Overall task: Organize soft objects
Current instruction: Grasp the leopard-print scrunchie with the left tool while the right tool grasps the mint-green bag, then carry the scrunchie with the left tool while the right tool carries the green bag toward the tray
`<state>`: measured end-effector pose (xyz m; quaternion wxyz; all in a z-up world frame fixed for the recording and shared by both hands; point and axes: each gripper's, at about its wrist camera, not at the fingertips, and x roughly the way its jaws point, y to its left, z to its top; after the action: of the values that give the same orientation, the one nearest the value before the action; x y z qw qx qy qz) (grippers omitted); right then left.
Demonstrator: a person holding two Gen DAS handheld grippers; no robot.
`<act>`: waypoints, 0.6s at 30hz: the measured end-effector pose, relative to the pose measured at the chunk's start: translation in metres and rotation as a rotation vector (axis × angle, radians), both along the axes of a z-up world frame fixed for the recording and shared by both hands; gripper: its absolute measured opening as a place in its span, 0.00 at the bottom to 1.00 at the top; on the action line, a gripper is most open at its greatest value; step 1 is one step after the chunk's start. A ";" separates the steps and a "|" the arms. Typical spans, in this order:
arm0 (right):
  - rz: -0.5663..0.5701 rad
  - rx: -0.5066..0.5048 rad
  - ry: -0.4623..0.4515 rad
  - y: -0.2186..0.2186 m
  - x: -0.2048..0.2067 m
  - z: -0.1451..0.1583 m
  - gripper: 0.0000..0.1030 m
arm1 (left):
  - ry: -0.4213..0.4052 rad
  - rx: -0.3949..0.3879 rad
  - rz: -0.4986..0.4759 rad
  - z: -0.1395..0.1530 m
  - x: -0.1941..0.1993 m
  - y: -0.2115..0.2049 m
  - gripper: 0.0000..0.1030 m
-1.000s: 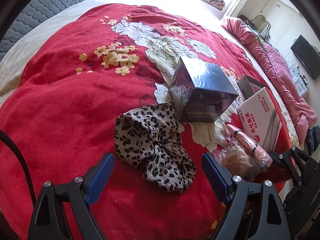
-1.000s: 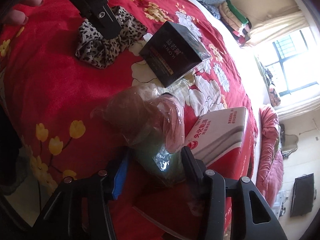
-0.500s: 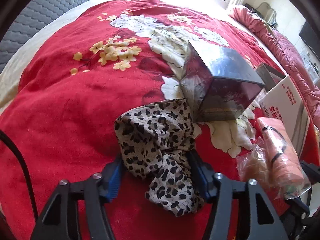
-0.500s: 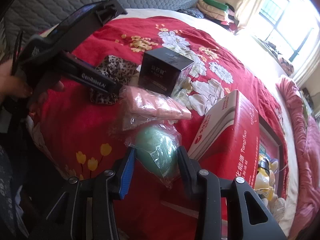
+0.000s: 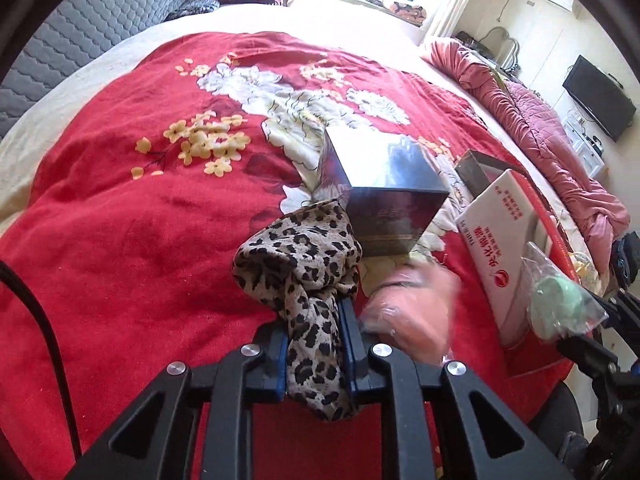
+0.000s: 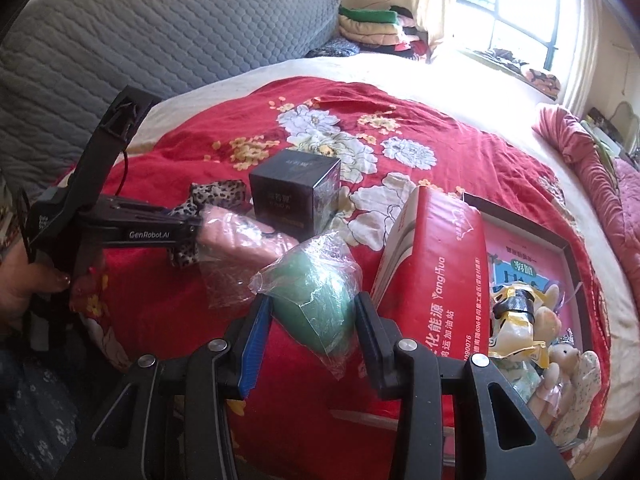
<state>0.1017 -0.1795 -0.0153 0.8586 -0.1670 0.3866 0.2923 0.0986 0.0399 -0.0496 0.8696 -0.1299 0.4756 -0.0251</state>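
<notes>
My left gripper (image 5: 316, 344) is clamped on the leopard-print scarf (image 5: 304, 276), which drapes onto the red blanket (image 5: 132, 232) against the dark box (image 5: 380, 196). I'd lift straight up (the cloth may snag). My right gripper (image 6: 312, 328) pinches the bagged green sponge (image 6: 316, 304), both tools angled downward.

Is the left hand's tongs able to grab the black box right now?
Probably not: the left tongs are already shut on the leopard cloth, which also lies between them and the black box.
</notes>
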 end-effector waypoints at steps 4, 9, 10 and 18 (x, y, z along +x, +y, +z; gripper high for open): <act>-0.005 0.021 -0.012 -0.003 -0.005 0.007 0.42 | -0.038 0.007 0.004 0.017 -0.013 -0.003 0.20; -0.001 0.050 -0.025 -0.006 -0.011 0.016 0.42 | -0.086 0.018 0.018 0.039 -0.022 -0.002 0.20; -0.004 0.057 -0.028 -0.008 -0.011 0.017 0.42 | -0.090 0.020 0.018 0.042 -0.022 -0.002 0.20; -0.040 0.124 -0.039 -0.022 -0.012 0.030 0.42 | -0.120 0.033 -0.012 0.064 -0.032 -0.018 0.20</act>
<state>0.0902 -0.2014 0.0151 0.8804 -0.1114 0.3543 0.2950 0.0664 0.0224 0.0145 0.8985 -0.1109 0.4237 -0.0304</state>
